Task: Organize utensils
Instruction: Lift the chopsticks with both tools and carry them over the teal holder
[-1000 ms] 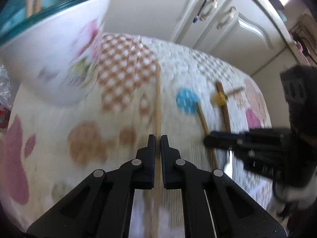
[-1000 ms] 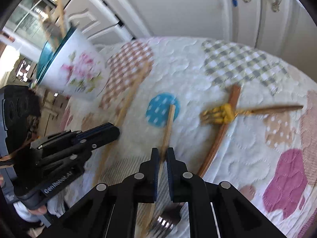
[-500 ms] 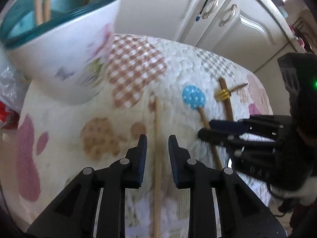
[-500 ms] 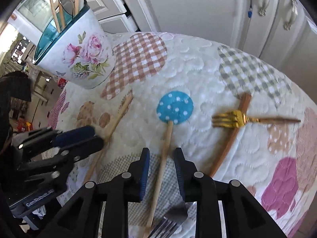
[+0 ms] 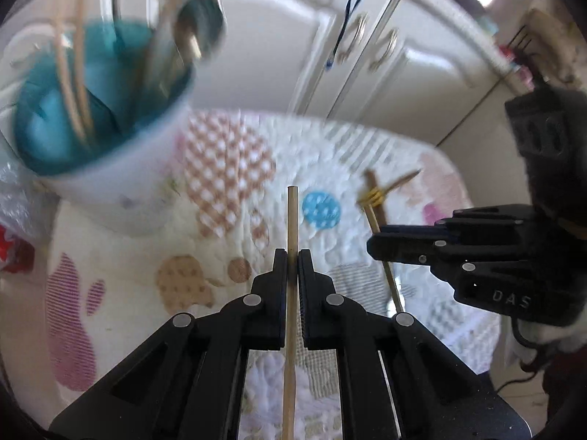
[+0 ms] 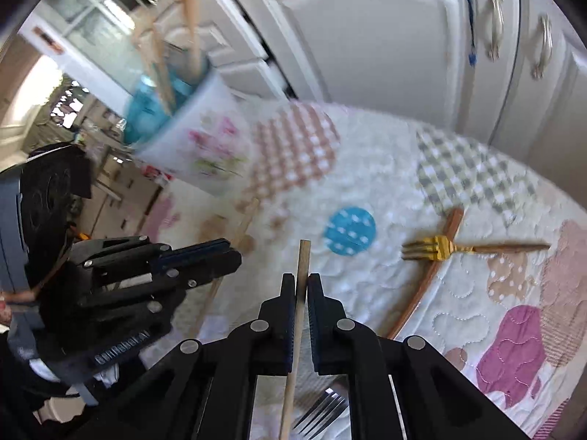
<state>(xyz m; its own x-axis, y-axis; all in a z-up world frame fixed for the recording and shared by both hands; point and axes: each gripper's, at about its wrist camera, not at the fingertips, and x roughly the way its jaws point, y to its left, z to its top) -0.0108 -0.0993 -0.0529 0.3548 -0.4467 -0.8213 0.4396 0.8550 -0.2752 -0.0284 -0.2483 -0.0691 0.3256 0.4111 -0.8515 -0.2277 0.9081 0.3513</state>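
Observation:
My left gripper is shut on a wooden chopstick and holds it above the quilted table. My right gripper is shut on a second wooden chopstick, also lifted. The floral utensil cup with a teal inside stands at the far left and holds several utensils; it also shows in the right wrist view. A gold fork lies across a brown stick on the right. A steel fork lies under my right gripper.
The quilted patchwork cloth covers the round table. White cabinet doors stand behind it. A clear plastic bag lies at the left edge beside the cup. Each gripper shows in the other's view, close side by side.
Both grippers were open around the chopsticks half a second ago; both have closed on them and lifted them off the cloth. The view has swung up toward the cup.

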